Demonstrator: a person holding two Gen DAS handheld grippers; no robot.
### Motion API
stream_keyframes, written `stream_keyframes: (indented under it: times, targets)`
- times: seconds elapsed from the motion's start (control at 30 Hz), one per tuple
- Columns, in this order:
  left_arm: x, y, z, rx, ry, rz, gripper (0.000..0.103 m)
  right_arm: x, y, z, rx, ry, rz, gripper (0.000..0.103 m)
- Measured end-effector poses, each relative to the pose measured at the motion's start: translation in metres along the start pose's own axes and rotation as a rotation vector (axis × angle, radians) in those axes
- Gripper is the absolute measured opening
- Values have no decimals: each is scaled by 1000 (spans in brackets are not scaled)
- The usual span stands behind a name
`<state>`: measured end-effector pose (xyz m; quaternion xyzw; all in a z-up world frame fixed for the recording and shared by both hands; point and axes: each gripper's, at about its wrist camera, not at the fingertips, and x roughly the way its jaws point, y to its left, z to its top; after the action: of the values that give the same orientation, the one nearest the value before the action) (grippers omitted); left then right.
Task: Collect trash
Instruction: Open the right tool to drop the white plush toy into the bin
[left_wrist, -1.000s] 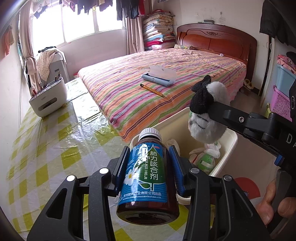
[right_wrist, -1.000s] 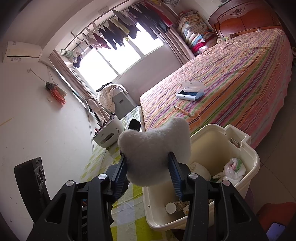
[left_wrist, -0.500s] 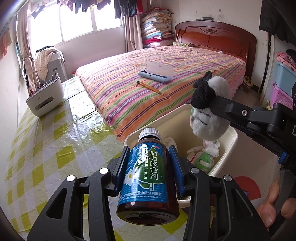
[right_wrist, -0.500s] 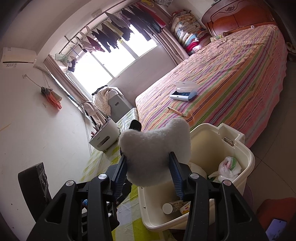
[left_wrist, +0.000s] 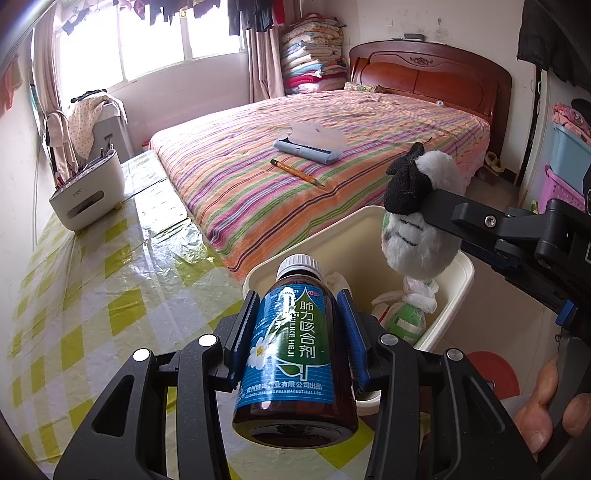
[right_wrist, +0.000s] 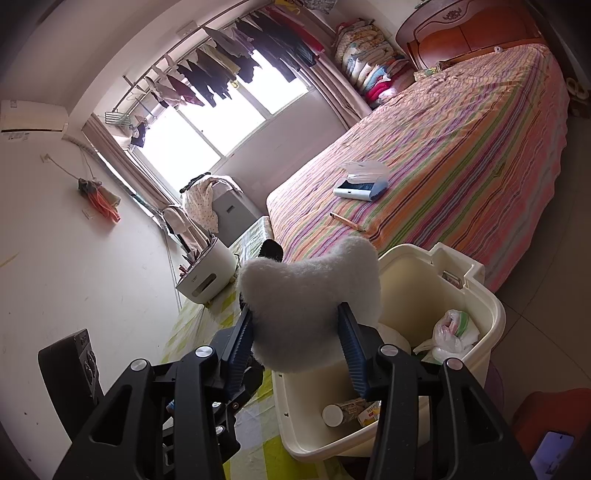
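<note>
One bottle (left_wrist: 295, 347) is gripped by the left gripper (left_wrist: 297, 332) beside the one bin (left_wrist: 463, 273); one plush toy (right_wrist: 310, 299) is clamped by the right gripper (right_wrist: 299, 332) above it.

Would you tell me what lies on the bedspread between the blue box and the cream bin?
A pencil lies there, between the blue box and the cream bin, clearest in the left wrist view.

left gripper (left_wrist: 299, 325): black frame | silver screws | blue ribbed fingers (left_wrist: 243, 332)
</note>
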<state>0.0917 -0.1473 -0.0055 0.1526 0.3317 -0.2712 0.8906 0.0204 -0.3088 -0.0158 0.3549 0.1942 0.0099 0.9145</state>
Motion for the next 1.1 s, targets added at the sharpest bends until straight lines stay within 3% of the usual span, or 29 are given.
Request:
stream_keyframes:
  times: [1.1]
  targets:
    - [4, -4, -2, 11, 3, -1, 42, -3, -12, 4, 66, -26, -4, 50]
